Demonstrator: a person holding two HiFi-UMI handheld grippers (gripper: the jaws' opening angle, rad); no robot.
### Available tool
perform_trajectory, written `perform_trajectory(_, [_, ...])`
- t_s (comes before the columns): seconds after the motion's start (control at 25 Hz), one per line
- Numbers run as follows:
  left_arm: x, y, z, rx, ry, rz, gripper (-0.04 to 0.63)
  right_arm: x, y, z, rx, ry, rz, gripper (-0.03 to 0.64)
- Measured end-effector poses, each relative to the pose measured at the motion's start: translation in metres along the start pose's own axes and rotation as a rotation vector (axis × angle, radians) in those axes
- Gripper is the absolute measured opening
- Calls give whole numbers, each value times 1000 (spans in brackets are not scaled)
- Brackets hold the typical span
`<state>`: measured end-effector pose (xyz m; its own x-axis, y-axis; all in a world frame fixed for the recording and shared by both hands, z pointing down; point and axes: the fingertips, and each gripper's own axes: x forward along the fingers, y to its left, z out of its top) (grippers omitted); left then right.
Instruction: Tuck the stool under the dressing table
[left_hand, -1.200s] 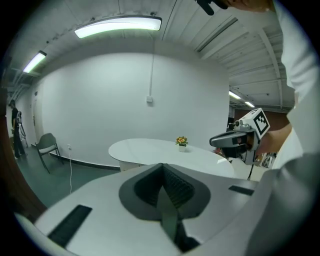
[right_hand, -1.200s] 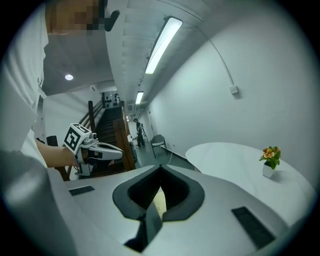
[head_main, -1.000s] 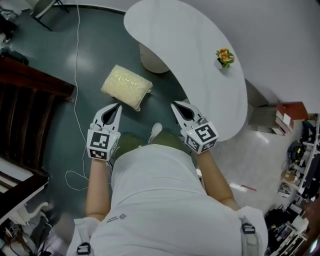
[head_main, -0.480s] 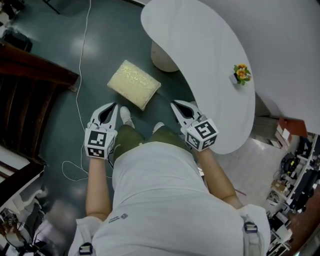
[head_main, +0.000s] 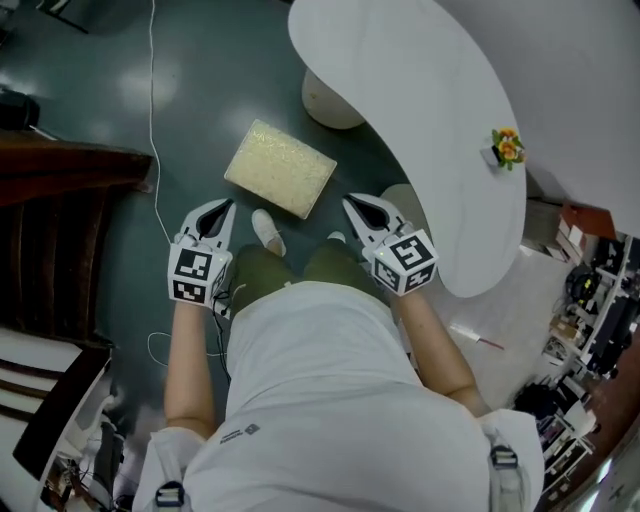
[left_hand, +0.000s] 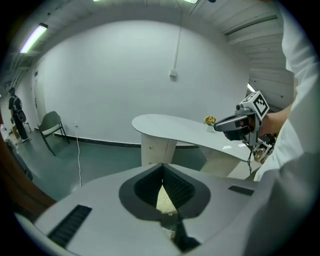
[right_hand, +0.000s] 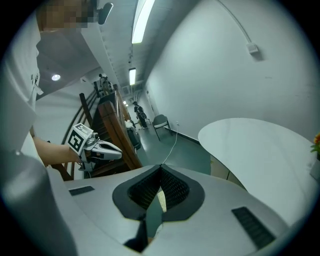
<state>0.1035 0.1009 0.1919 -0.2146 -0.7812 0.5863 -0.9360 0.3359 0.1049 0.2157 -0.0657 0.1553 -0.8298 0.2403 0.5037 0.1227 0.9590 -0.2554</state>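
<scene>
Grippers: left gripper (head_main: 222, 210), right gripper (head_main: 352, 205), both being held clenched, empty. Item: stool (head_main: 280, 168), cushioned top judged soft, likely light; hold being advised at firmer side edges.

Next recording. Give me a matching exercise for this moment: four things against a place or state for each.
1 stool
2 flowers
3 cable
4 left gripper

A jaws shut, holding nothing
B on the dressing table
C thin white line across the floor
D cream top, standing clear of the table

Pairs: 1-D, 2-B, 3-C, 4-A
</scene>
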Motion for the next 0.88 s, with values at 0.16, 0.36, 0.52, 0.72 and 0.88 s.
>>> perform_trajectory(0.16, [19, 33, -10, 18, 42, -71, 2, 29, -3, -7, 48, 34, -57, 9])
perform_trajectory(0.36, [45, 65, -27, 13, 91, -137, 2, 59, -10, -30, 93, 103, -124, 9])
perform_trajectory(0.52, [63, 75, -42, 31, 139, -191, 2, 77, -15, -55, 106, 179, -143, 9])
perform_trajectory(0.72, [91, 86, -67, 49, 219, -219, 2, 102, -27, -89, 138, 260, -125, 16])
perform_trajectory(0.88, [114, 92, -87, 15, 275, -208, 3, 119, -33, -122, 160, 322, -98, 31])
